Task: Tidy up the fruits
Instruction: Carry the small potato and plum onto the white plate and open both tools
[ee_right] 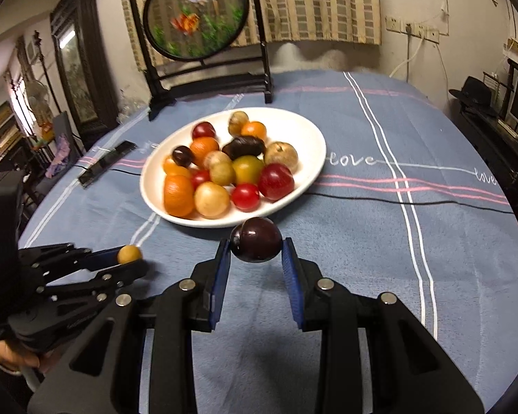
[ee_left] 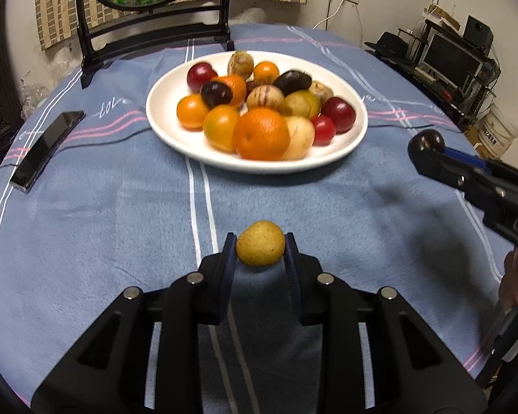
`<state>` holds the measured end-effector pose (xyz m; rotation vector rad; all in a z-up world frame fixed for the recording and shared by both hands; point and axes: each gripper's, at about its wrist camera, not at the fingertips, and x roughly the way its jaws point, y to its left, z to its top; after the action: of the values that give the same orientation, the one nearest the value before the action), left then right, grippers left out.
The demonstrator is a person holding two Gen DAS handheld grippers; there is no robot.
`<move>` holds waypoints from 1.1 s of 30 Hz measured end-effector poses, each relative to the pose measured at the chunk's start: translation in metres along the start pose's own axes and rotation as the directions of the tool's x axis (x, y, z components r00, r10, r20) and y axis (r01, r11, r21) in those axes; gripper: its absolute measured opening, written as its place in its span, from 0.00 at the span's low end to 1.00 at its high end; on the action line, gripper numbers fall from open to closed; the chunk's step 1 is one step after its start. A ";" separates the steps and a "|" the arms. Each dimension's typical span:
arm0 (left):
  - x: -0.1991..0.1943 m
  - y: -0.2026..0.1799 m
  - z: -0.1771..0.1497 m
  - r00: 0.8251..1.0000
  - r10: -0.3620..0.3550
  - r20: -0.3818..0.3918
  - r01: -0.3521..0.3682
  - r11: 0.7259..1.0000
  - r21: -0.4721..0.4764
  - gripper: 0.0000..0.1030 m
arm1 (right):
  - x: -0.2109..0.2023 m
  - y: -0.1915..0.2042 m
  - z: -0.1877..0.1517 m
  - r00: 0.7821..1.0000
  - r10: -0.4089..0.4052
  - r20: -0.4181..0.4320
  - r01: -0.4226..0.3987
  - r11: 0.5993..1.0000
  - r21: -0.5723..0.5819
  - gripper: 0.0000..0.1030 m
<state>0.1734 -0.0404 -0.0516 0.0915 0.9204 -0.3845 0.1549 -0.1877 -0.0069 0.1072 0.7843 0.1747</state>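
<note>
Fruits split between two grippers and one plate. Nearest, in the left wrist view: left gripper (ee_left: 260, 245), jaws clamped on a small yellow fruit (ee_left: 260, 242), held just above the blue cloth (ee_left: 103, 214), faint shadow beneath. Pads pressing the fruit's two sides, its slightly longer axis running across between them. In the right wrist view: right gripper (ee_right: 256, 246), jaws clamped on a dark purple plum (ee_right: 256, 239), likewise clear of the cloth (slightly blurred, so probably in motion). Both grippers on the near side of the table, left one low at the left edge of the right view, right one entering from the right edge of the left view, well apart from each other.

Farther on, at the table's middle: white plate (ee_left: 359, 127), heaped with oranges, red plums, dark plums, pale striped fruits and a cherry tomato. Plate straight ahead of both sets of jaws; right gripper seemingly nearer, plum just short of the rim. Left of the plate, a black phone (ee_left: 46, 148) flat on the cloth. Farthest, at the table's back edge: a round goldfish screen (ee_right: 197, 13) in a dark stand.
</note>
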 end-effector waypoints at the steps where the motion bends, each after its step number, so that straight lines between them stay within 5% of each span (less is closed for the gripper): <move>1: -0.003 -0.002 0.004 1.000 -0.004 0.005 0.004 1.000 0.004 0.27 | -0.002 0.002 0.001 1.000 0.004 0.004 -0.004 1.000 -0.002 0.31; 13: -0.014 -0.005 0.091 0.995 0.027 0.101 -0.030 0.999 0.034 0.27 | 0.007 0.022 0.048 0.996 0.045 0.076 -0.041 0.997 -0.064 0.31; 21: 0.029 0.013 0.137 0.994 0.083 0.065 -0.083 0.997 0.003 0.27 | 0.061 0.026 0.092 0.998 0.038 0.054 -0.033 0.996 -0.088 0.31; 33: 0.077 0.040 0.155 0.991 0.133 0.008 -0.132 0.989 -0.062 0.32 | 0.117 0.021 0.109 1.000 0.009 0.002 -0.009 0.996 -0.090 0.32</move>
<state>0.3472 -0.0625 -0.0212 0.0933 0.9079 -0.2326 0.3116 -0.1477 -0.0079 0.0260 0.7723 0.2178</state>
